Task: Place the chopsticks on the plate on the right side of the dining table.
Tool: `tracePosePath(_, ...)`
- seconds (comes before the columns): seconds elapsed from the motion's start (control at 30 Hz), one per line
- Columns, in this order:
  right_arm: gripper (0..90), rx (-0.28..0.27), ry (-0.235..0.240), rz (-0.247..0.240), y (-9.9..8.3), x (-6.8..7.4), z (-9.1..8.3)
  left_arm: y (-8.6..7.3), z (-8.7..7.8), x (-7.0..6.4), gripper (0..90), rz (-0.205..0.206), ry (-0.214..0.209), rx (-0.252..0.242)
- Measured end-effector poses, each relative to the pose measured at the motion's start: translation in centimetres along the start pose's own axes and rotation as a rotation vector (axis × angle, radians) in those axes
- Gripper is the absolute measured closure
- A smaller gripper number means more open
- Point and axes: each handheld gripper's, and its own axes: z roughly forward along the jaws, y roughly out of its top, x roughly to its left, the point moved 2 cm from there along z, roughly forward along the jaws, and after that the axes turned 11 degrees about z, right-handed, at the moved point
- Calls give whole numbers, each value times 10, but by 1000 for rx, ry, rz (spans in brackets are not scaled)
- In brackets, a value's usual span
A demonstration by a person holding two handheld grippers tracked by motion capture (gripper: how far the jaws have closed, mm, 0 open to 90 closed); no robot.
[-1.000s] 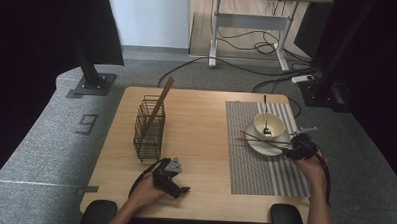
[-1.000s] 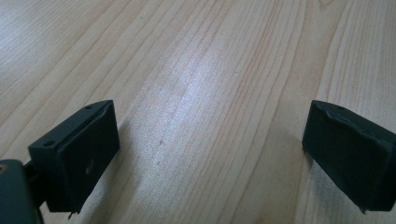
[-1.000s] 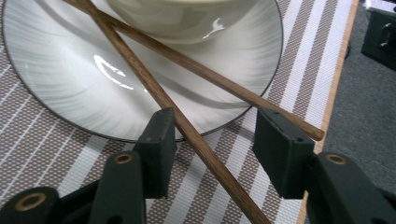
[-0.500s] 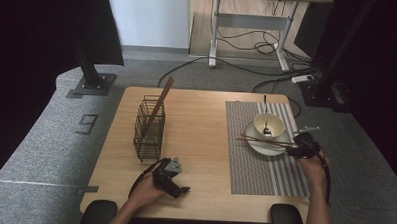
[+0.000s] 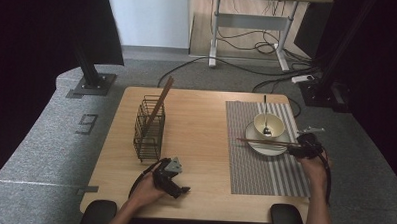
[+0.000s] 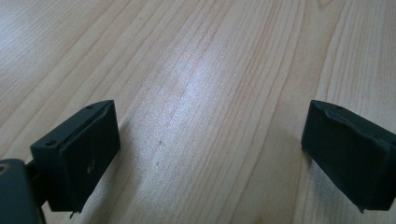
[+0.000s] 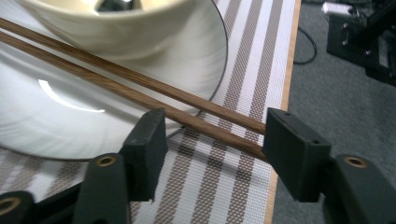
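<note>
- Right claw [image 7: 217, 126]: jaws spread, not clamping. The chopsticks [image 7: 93, 77] run between them with their butt ends against the jaw at 3 o'clock, so I read this as released.
- Change over the last second: almost none. The right claw [image 5: 305, 146] has only nudged, and the chopsticks [image 5: 265, 142] stay put across the near side of the plate [image 5: 258, 146], tips toward 9 o'clock.
- Likely meaning: the set-down is done or settling, and backing the hand out toward 4 o'clock is what's left (watch for dragging the ends).
- Chopsticks: a thin, round, dark-brown wooden pair with visible grain, lying parallel.
- Plate [image 7: 56, 126]: glossy white, shallow, thin dark rim. Cream bowl [image 7: 116, 28] sits on it, with a metal spoon [image 5: 266, 129] inside.
- Mat [image 7: 224, 186]: woven, brown and white stripes, lying on the table's 3 o'clock side.
- Left claw [image 6: 210, 135]: open and empty, parked on the table [image 6: 210, 56] at 7 o'clock; light matte wood grain.
- Basket [image 5: 148, 130]: black wire, at 9 o'clock, with a wooden stick [image 5: 161, 103] leaning in it.
</note>
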Motion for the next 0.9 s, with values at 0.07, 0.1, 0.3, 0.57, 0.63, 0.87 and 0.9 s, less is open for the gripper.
tracePosePath(0.07, 343, -26, 23, 2, -1, 2, -8, 0, 0, 0, 40, 2, -1, 2)
tracePosePath(0.1, 324, -38, 40, 3, -1, 4, -12, 0, 0, 0, 41, -1, 0, -1)
tracePosePath(0.3, 192, -155, 164, -9, -7, 27, -33, 0, 0, 0, 43, 4, -4, 3)
tracePosePath(0.57, 0, -163, 327, -3, -12, 62, -20, 0, -1, -1, 50, 8, -5, 3)
tracePosePath(0.63, 0, -174, 347, 5, -16, 67, -16, 0, -1, -1, 49, 8, -5, 3)
tracePosePath(0.87, 0, -155, 414, -16, -24, 91, 3, 0, -1, 0, 49, 10, -9, 2)
tracePosePath(0.9, 0, -155, 416, -14, -24, 93, 4, 0, -1, 0, 49, 11, -9, 3)
